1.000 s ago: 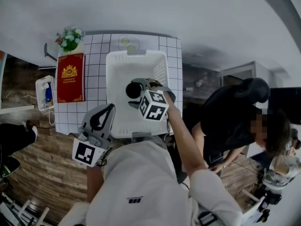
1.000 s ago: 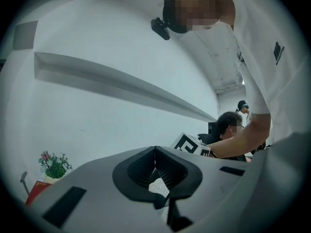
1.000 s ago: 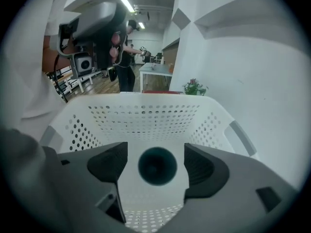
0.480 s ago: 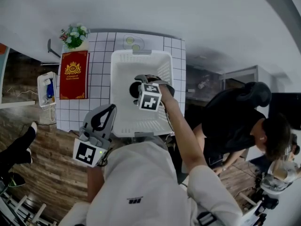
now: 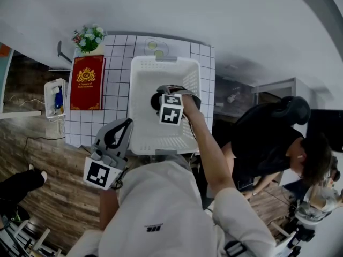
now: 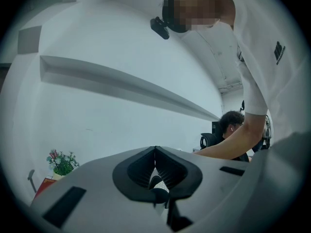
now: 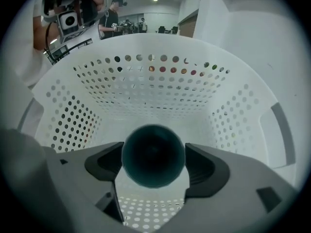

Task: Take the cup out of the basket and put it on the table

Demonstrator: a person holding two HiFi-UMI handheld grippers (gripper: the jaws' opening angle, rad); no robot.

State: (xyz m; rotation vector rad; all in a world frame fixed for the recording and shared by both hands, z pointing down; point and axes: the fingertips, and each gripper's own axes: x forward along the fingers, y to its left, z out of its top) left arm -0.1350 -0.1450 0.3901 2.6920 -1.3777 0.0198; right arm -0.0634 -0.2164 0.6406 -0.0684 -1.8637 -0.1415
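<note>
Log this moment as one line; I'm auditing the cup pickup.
phase: grasp | right tongs: closing around cup in basket | left tongs: shut, empty, outside basket | cup: not yet on table

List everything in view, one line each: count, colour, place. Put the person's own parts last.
basket: one, white, perforated, on the table
cup: one, dark, inside the basket
table: one, white tiled, under the basket
book: one, red, on the table left of the basket
flowers: one bunch, white and pink with green leaves, far left corner of the table
other person: one, black top, right of the table
left gripper: one, grey, jaws shut and empty, near the table's near edge
right gripper: one, grey, in the basket, jaws closing with the cup between them
</note>
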